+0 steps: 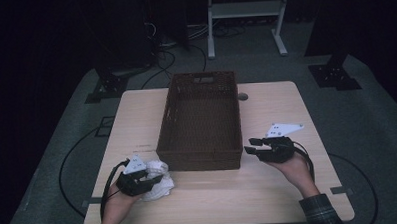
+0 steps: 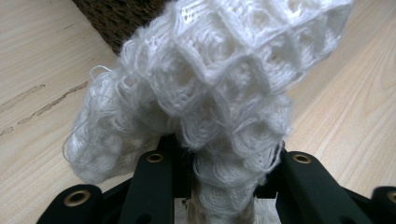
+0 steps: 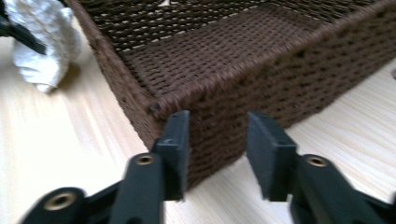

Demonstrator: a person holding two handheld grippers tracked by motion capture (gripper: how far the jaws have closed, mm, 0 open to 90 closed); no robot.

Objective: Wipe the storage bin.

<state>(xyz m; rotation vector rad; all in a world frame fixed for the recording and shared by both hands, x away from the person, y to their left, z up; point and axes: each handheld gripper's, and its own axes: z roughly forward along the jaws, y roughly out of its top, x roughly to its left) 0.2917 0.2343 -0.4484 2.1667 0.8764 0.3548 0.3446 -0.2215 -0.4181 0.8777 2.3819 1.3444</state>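
Note:
A white knitted cloth point(image 1: 159, 168) lies bunched on the wooden table point(image 1: 269, 189), just left of the near left corner of a dark brown wicker basket point(image 1: 203, 159). My left gripper point(image 1: 156, 179) is shut on the cloth; in the left gripper view the cloth point(image 2: 210, 79) bulges out between the black jaws of the left gripper point(image 2: 224, 151). My right gripper point(image 1: 250, 145) hovers by the basket's near right corner, open with nothing between its fingers. In the right gripper view the right gripper point(image 3: 217, 126) faces the basket point(image 3: 261, 60) corner, and the cloth point(image 3: 42, 32) shows at the far left.
The basket looks empty inside. A small round grommet point(image 1: 242, 96) sits in the tabletop right of the basket's far end. Beyond the table stand a white metal frame point(image 1: 245, 10) and black stand bases point(image 1: 335, 72), with cables on the floor.

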